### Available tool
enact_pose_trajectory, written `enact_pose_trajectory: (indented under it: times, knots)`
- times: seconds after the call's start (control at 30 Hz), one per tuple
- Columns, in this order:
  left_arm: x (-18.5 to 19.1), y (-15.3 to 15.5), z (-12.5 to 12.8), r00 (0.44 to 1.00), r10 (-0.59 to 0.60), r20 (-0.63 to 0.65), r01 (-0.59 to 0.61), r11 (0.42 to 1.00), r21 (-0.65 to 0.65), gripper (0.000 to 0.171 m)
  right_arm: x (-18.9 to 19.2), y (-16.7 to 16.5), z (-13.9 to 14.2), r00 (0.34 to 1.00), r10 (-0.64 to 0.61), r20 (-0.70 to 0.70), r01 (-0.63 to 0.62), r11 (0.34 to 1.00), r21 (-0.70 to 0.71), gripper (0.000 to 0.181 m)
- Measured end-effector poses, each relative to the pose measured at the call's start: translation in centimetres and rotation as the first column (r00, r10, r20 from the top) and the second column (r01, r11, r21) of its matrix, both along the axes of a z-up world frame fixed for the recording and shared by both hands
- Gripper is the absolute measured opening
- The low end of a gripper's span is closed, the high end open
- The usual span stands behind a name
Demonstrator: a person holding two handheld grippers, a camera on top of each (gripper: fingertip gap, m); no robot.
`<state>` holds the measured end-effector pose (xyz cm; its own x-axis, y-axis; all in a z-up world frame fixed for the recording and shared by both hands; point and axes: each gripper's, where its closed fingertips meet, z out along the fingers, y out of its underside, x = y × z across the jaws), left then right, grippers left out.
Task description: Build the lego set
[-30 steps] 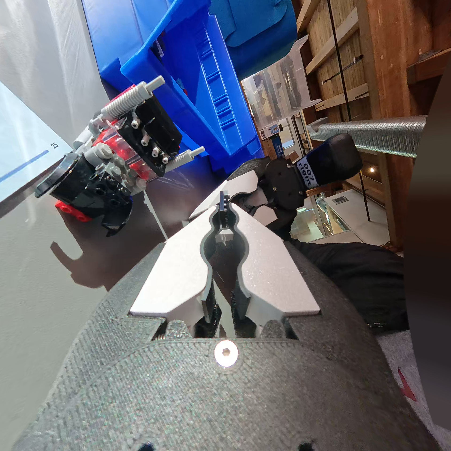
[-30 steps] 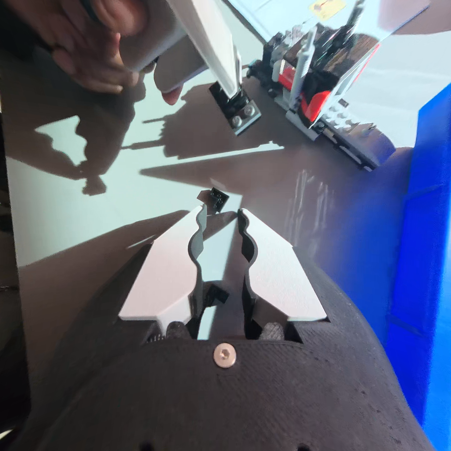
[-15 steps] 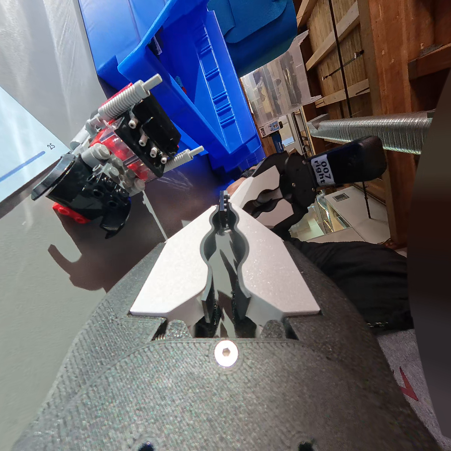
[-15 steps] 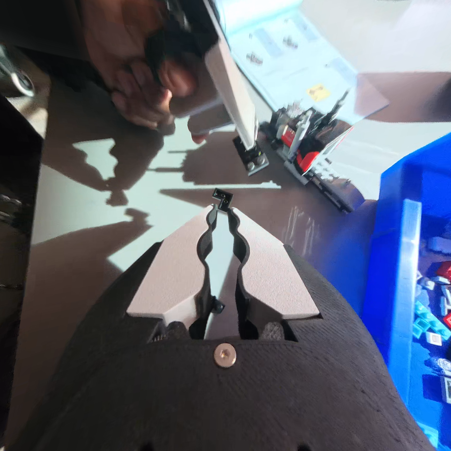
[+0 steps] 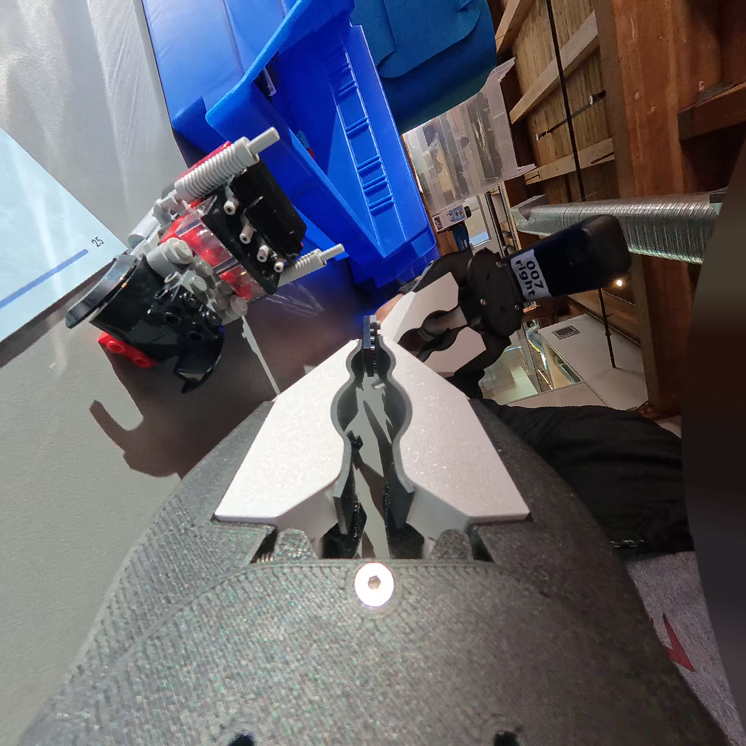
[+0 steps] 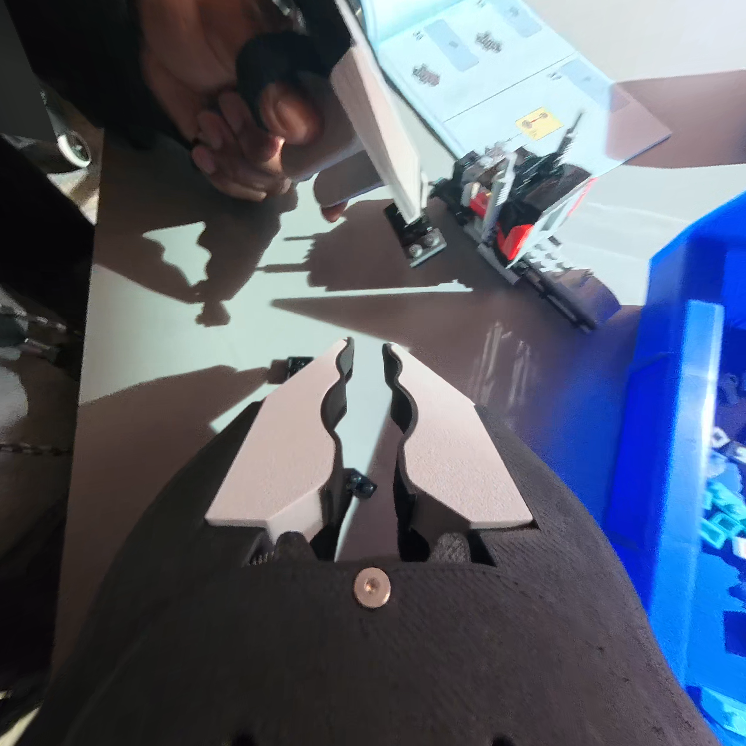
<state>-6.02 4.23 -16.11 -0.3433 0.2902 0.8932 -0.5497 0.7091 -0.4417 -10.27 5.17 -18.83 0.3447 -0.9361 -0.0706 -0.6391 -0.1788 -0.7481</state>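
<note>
Black plate (image 5: 370,337) pinched by left gripper (image 5: 371,343), right gripper (image 6: 366,350) parted above table (image 6: 250,323)

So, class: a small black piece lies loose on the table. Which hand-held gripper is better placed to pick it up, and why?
The right hand-held gripper: it is open and empty, with the small black piece just beside its tip. The left hand-held gripper is shut on a flat black plate.

One lego model (image 5: 193,278), two blue bins (image 5: 323,133), one instruction booklet (image 6: 504,68), two loose black pieces (image 6: 296,364).

Right claw (image 6: 366,348) half hides small black piece (image 6: 296,363).
</note>
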Motion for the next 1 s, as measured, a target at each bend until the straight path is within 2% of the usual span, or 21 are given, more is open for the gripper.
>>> enact_pose_trajectory:
  times: [0.3, 0.43, 0.63, 0.83, 1.0]
  knots:
    - [-0.1, 0.1, 0.0, 1.000, -0.006, -0.007, 0.007, 1.000, 0.007, 0.005, -1.8, 3.7, -2.1, 0.971, 0.221, -0.094, -0.224, 0.974, -0.024, 0.027]
    - [-0.1, 0.1, 0.0, 1.000, -0.008, -0.009, 0.008, 1.000, 0.009, 0.005, -2.0, 4.2, -2.7, 0.961, 0.252, -0.112, -0.259, 0.964, -0.054, 0.031]
    - [-0.1, 0.1, 0.0, 1.000, -0.008, -0.010, 0.008, 1.000, 0.009, 0.005, -1.6, 4.2, -3.2, 0.961, 0.253, -0.111, -0.263, 0.960, -0.095, 0.023]
    - [-0.1, 0.1, 0.0, 1.000, -0.007, -0.009, 0.007, 1.000, 0.008, 0.005, 0.3, 2.3, 0.9, 0.986, 0.137, 0.095, -0.132, 0.990, -0.057, 0.024]
    - [-0.2, 0.1, -0.1, 1.000, -0.008, -0.007, 0.008, 1.000, 0.010, 0.005, 0.4, 1.4, 1.0, 0.990, 0.099, 0.098, -0.093, 0.993, -0.065, 0.027]
